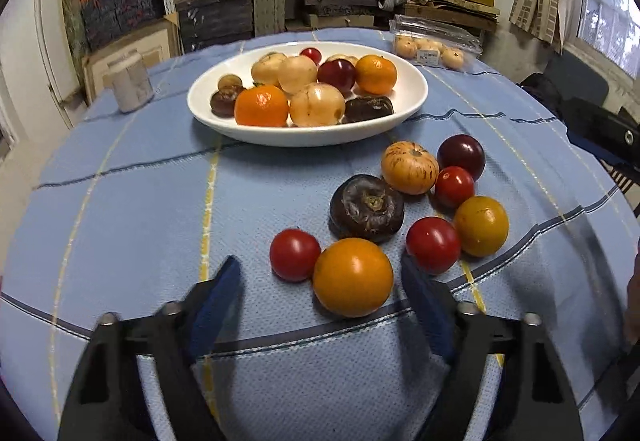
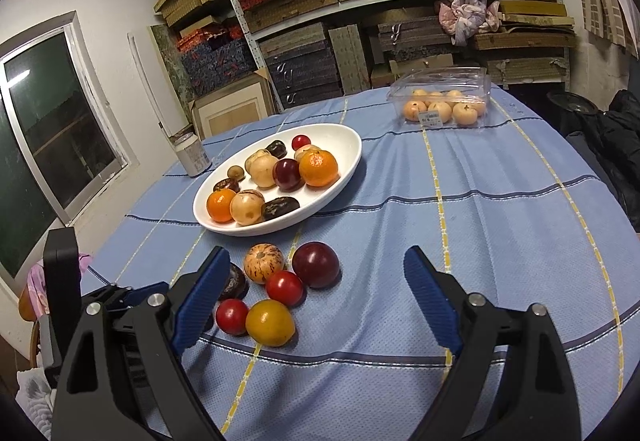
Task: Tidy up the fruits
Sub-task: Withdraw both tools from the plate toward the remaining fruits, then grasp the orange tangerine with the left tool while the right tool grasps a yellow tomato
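A white oval plate [image 1: 408, 99] [image 2: 344, 145] holds several fruits: oranges, pale round fruits, dark plums. Loose fruits lie on the blue cloth in front of it: an orange-yellow fruit [image 1: 353, 277], red tomatoes [image 1: 295, 255] [image 1: 433, 245], a dark brown fruit [image 1: 366, 208], a striped fruit [image 1: 409, 167] [image 2: 264, 263], a dark plum [image 1: 461, 157] [image 2: 315, 265] and a yellow fruit [image 1: 481, 225] [image 2: 270, 322]. My left gripper [image 1: 322, 277] is open, with the orange-yellow fruit between its fingers. My right gripper [image 2: 316, 273] is open and empty, just right of the cluster.
A clear plastic box [image 2: 444, 97] [image 1: 434, 41] of pale fruits stands at the table's far right. A small can [image 2: 193, 155] [image 1: 131, 83] stands left of the plate. Shelves of boxes [image 2: 360, 1] line the back wall. The round table [image 2: 500, 241] drops off on all sides.
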The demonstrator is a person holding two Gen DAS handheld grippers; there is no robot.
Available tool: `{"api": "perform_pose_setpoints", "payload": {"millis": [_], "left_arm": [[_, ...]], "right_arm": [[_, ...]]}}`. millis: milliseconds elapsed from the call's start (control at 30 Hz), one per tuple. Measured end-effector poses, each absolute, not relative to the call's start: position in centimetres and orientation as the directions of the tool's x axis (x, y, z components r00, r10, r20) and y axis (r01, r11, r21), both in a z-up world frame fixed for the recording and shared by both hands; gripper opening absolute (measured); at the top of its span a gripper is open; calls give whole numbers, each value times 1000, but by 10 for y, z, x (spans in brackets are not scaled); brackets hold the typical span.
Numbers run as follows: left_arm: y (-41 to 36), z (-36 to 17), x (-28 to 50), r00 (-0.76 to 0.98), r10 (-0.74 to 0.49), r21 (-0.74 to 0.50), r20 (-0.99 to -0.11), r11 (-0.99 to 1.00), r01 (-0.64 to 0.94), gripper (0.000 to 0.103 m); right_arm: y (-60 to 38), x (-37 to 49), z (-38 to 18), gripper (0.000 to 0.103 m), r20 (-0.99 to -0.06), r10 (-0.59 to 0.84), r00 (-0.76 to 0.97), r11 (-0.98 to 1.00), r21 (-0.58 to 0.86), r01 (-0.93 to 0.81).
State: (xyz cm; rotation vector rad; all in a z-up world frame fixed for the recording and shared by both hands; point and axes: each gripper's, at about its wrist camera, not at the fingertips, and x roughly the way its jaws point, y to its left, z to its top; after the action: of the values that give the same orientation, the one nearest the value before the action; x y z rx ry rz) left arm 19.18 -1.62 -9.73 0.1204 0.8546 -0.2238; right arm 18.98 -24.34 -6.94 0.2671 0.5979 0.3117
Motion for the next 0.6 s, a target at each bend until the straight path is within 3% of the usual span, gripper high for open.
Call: {"api": "perform_pose_setpoints", "payload": {"millis": [100,467,533,567,600], "left_arm": [[-15,-100,195,613,-179,-20,-770,966,256,61],[-18,-102,196,604,-191,-27,-774,962,270,57],[-19,-102,195,602,-202,-29,-772,958,284,48],[-21,-102,194,601,-207,-28,-772,956,293,37],[-21,-102,194,603,-203,-21,-772,956,294,37]], "right_arm": [[-243,189,-70,86,-507,363,782,919,333,-210],[-241,191,-74,86,-525,360,771,923,319,-214],[-241,191,-75,86,-530,357,770,925,314,-213],[-240,192,-76,86,-532,355,769,926,312,-212],[-240,192,-76,86,-535,353,768,927,310,-211]]}}
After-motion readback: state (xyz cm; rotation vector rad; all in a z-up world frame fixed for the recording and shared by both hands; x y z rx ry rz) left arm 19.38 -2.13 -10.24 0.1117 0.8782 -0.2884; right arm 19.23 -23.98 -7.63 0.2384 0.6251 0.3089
